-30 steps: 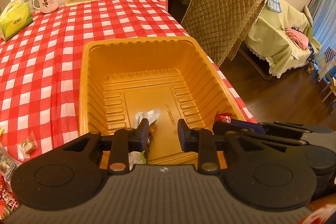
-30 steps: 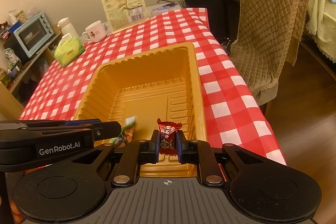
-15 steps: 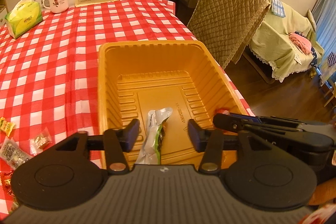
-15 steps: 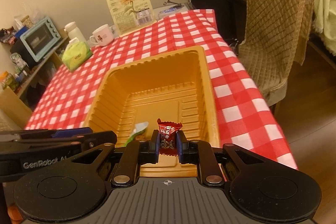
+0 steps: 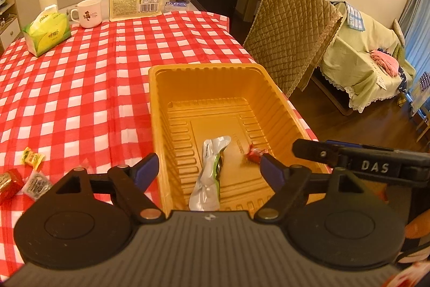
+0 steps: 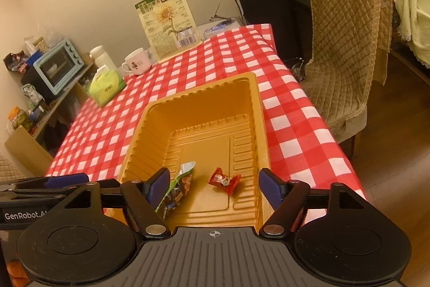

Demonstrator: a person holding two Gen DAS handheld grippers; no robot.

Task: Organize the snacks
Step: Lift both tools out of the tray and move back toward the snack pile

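Down in the deep orange ribbed plastic tray (image 5: 209, 88) on my checked red-and-white bench (image 5: 80, 88) lie two snacks: a long silver-and-green foil packet (image 5: 209, 174) and a small red twist-wrapped candy (image 6: 224, 180), apart from each other on the tray floor. My left hand-held gripper (image 5: 209, 168) has its jaws opening, fingers spread wide above the packet without touching it; the packet's near end is cut off behind the gripper body. My right hand-held gripper (image 6: 213, 184) is likewise opening, the candy lying free between and beyond its blue pads (image 6: 158, 183). From the left view the candy looks blurred, and half hidden by my right-side finger. From the right view the packet's lower half hides behind the left finger, so I cannot read its print. At the bench's left edge a few loose wrapped sweets (image 5: 32, 158) sit partly cut off by the frame; I cannot make out what they are.
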